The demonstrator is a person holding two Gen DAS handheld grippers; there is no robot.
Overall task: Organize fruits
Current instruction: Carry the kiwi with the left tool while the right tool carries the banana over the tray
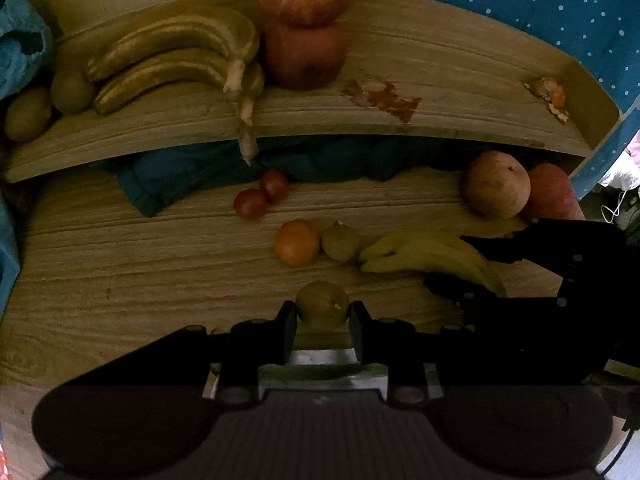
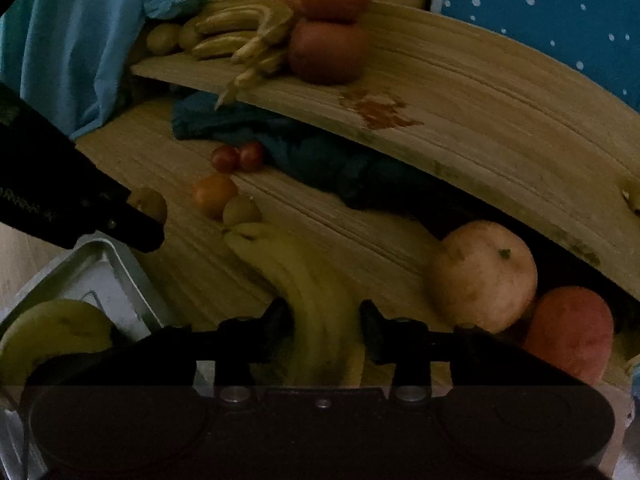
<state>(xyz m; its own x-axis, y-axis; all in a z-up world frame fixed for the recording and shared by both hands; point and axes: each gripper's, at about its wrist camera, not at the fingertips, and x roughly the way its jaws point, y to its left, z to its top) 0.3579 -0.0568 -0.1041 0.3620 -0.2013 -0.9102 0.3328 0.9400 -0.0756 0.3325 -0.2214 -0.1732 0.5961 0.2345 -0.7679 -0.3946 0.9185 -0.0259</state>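
A brownish kiwi (image 1: 322, 304) sits between the fingers of my left gripper (image 1: 322, 318), which is shut on it just above the wooden table (image 1: 140, 272). A yellow banana bunch (image 2: 316, 280) lies on the table and my right gripper (image 2: 324, 320) is shut around its stem end. The left wrist view shows the right gripper (image 1: 472, 264) as a black shape over the bananas (image 1: 420, 252). An orange (image 1: 297, 242), a second kiwi (image 1: 341, 241), two small red fruits (image 1: 262, 196) and two apples (image 1: 496, 184) rest further back.
A raised wooden shelf (image 1: 400, 120) carries bananas (image 1: 172, 60), two stacked apples (image 1: 306, 24) and kiwis (image 1: 48, 100). Dark blue cloth (image 1: 200, 176) lies under it. A metal tray (image 2: 112, 280) holding a yellow fruit (image 2: 52, 328) sits near the table's front left.
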